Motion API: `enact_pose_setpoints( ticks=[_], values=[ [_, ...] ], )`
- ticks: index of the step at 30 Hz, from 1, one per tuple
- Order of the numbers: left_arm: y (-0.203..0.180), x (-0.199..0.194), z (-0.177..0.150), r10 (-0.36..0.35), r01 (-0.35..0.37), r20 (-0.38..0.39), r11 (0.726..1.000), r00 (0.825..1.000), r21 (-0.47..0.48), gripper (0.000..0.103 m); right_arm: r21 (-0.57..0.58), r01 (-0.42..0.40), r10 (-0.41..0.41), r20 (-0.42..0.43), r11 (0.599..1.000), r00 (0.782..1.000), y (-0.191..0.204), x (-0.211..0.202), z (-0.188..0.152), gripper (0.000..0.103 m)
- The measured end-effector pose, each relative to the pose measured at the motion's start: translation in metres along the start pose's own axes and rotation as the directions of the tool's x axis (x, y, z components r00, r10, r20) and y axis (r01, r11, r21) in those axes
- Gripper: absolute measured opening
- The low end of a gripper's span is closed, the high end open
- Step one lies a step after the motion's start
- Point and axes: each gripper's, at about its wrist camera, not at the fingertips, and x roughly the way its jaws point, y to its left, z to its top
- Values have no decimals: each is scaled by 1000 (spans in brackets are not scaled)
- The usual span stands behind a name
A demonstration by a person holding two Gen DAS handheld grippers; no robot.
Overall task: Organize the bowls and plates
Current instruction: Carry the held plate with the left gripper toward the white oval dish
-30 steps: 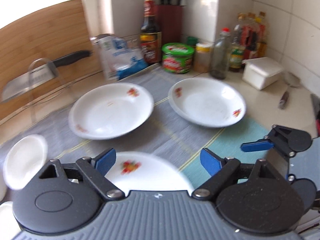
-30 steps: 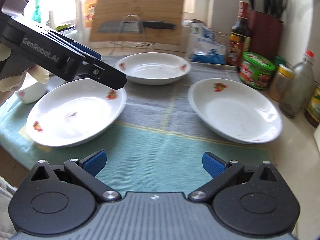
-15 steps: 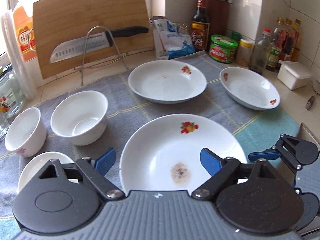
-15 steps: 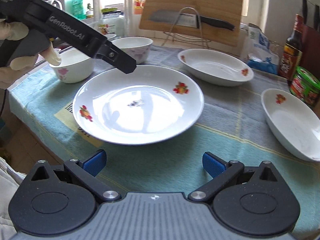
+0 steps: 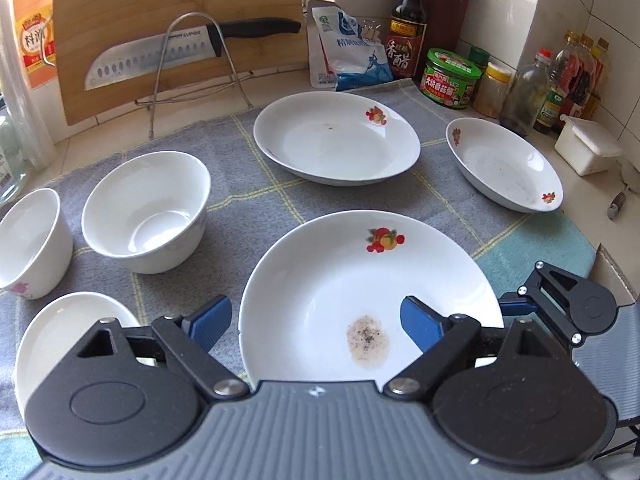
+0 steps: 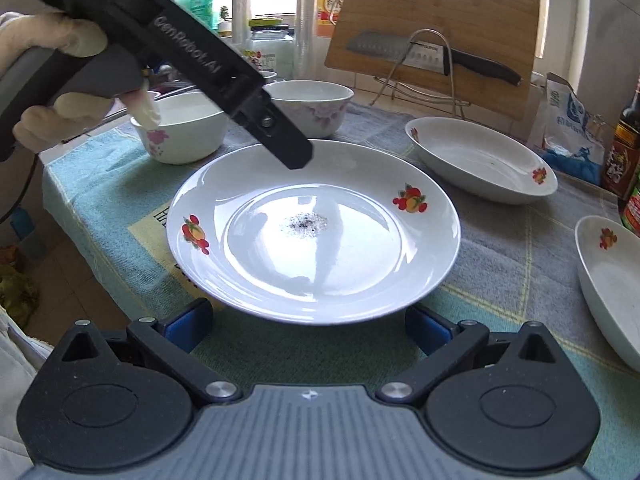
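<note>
Small plate (image 5: pixel 60 336) half behind the left gripper, rightmost plate (image 6: pixel 612 280) cut off (right edge) — jar labels unreadable.

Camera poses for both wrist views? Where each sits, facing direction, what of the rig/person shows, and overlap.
Left wrist: on the left gripper, above the near plate, facing the wall with the cutting board; own open fingers show, right gripper at right edge.
Right wrist: on the right gripper, low at the plate's edge, facing the board; own open fingers, the left gripper's body and gloved hand show.
Shared: plate, bowls, knife.
</note>
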Motion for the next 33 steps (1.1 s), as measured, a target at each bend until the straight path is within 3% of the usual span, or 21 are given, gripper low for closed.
enact_pose_setpoints(
  ticks=[13,23,33],
  values=[
    [9,36,23,-76,84,-168,995,983,46,88,-20,-24,25,54,1000,998,-2,-1,-6,103],
    [24,58,45,-214,235,-280,971,936,42,84,-11,-11,11,56,1000,998,-1,-1,-6,103],
    [24,68,54,-241,292,-365,952,899,91,82,6,15,-16,65,1000,998,1,1,-6,103]
  ],
)
